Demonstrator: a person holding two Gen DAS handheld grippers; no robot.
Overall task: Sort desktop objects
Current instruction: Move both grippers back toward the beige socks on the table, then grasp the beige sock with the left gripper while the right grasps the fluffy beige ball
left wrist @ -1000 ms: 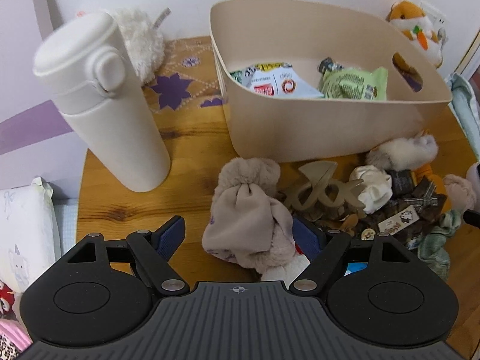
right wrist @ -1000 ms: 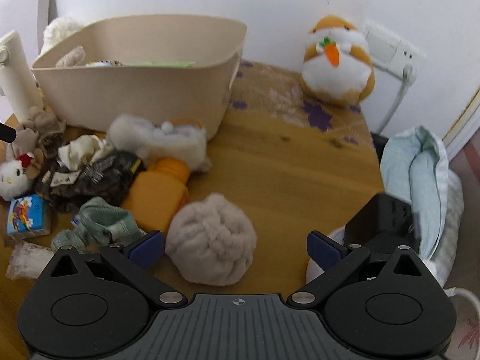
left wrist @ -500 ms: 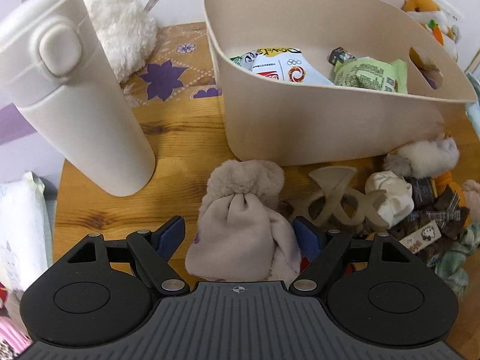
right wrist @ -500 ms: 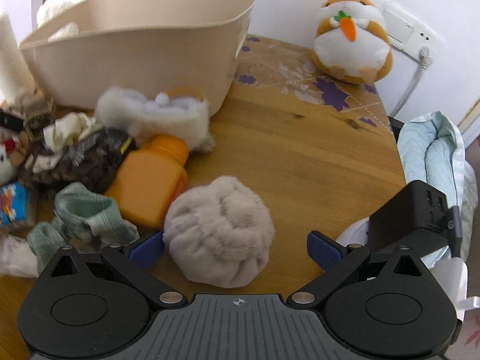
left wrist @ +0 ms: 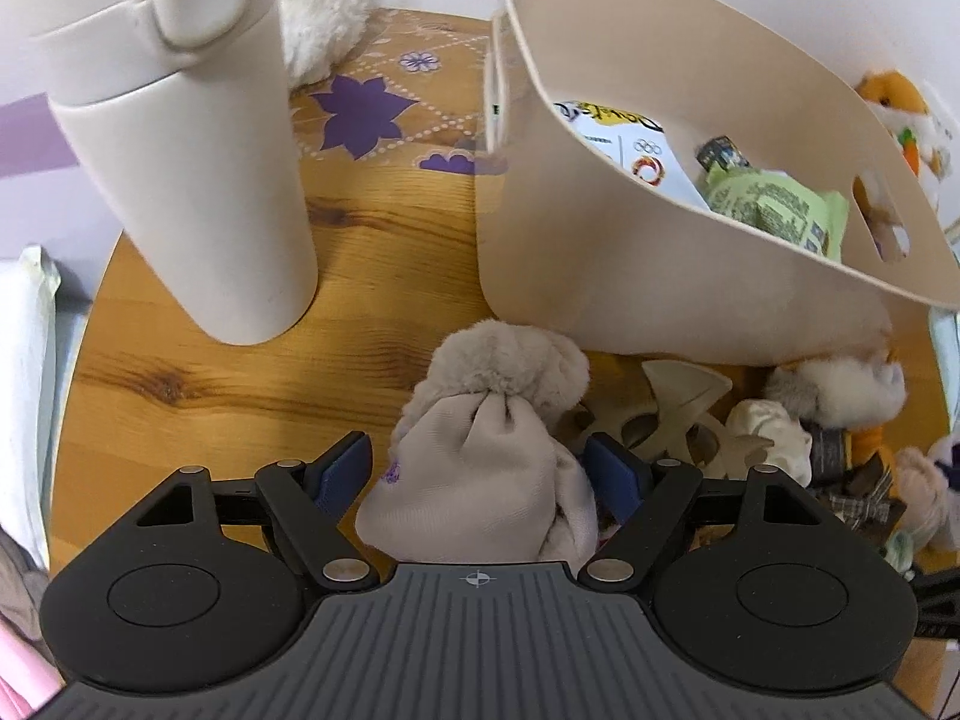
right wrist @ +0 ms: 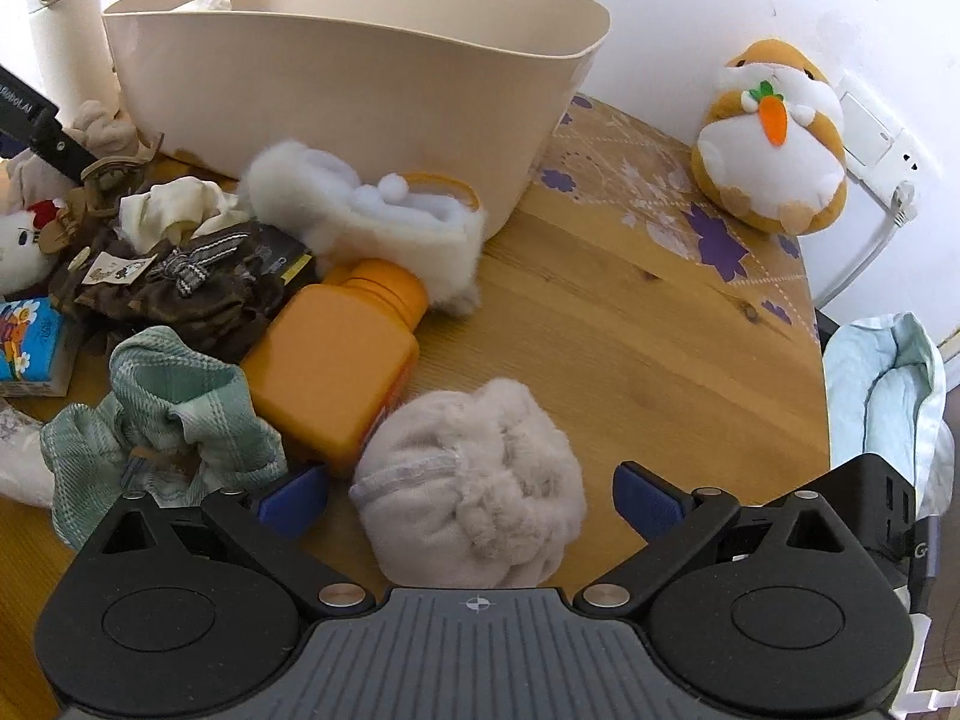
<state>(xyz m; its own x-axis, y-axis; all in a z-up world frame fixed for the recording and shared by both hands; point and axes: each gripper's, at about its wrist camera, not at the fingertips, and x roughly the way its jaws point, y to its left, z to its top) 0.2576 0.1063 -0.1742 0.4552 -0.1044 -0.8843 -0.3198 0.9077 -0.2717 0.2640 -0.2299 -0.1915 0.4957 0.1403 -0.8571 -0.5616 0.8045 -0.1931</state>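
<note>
Left wrist view: left gripper [left wrist: 480,468] gapes wide around a beige plush pouch [left wrist: 480,450] before the bin [left wrist: 600,252], gripping nothing; right gripper [right wrist: 471,495] likewise straddles a fluffy grey ball [right wrist: 474,480] on the table [right wrist: 630,330].

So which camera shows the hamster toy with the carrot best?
The right wrist view. There the hamster toy sits whole and sharp on the table's far corner by the wall, carrot showing. The left wrist view catches only part of it, small, at the right edge behind the bin.
</note>
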